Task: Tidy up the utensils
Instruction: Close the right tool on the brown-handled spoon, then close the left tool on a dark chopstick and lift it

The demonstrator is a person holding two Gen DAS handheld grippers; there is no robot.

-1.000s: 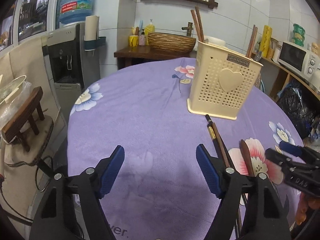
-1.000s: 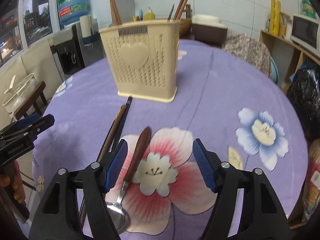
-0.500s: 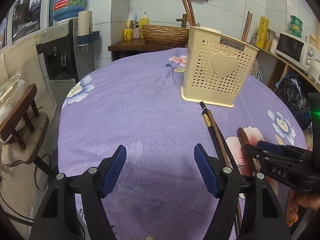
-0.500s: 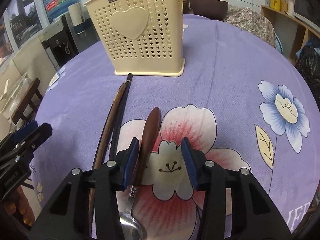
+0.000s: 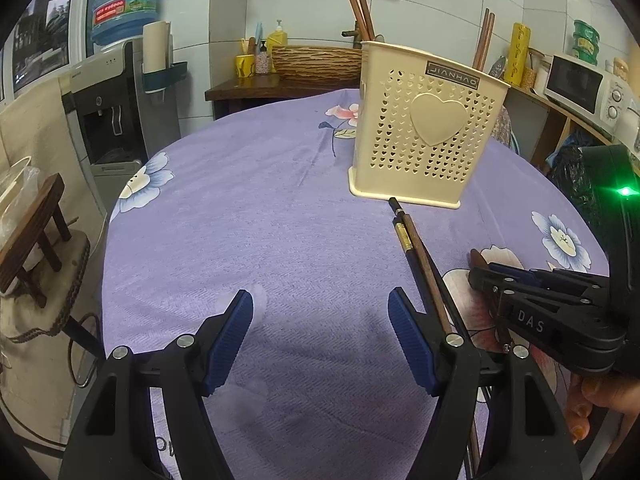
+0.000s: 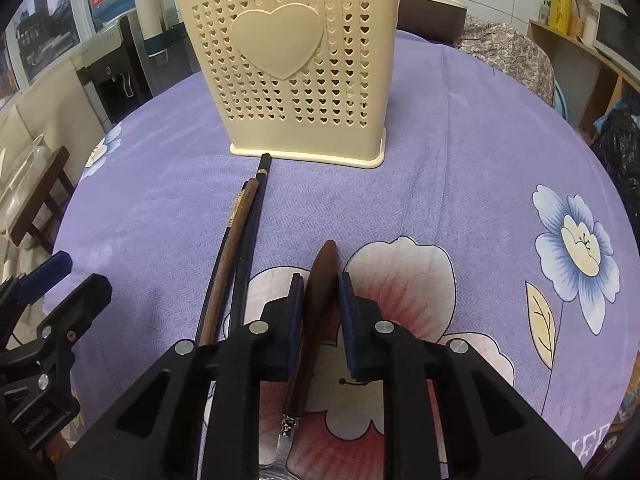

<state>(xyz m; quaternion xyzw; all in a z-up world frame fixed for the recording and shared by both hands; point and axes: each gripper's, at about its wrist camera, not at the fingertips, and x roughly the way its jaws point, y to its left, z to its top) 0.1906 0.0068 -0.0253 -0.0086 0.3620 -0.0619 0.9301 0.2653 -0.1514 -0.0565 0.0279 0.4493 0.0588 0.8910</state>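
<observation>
A cream perforated utensil holder (image 5: pixel 428 136) (image 6: pixel 296 64) stands on the purple flowered tablecloth, with chopsticks (image 5: pixel 360 8) standing in it. Several dark chopsticks (image 6: pixel 236 248) (image 5: pixel 420 260) lie on the cloth in front of it. A spoon with a brown wooden handle (image 6: pixel 320 292) lies beside them. My right gripper (image 6: pixel 320 296) is shut on that handle, low on the cloth; it shows in the left wrist view (image 5: pixel 480 276). My left gripper (image 5: pixel 320 332) is open and empty over bare cloth, left of the chopsticks.
The round table's edge (image 5: pixel 108 240) curves close on the left, with a wooden stool (image 5: pixel 36 224) and a water dispenser (image 5: pixel 116 120) beyond. A side table with a basket (image 5: pixel 316 64) stands behind. A shelf with a microwave (image 5: pixel 580 88) is at the right.
My right gripper has dropped toward the cloth and closed its jaws around the spoon's wooden handle. My left gripper has stayed open, shifting only slightly.
</observation>
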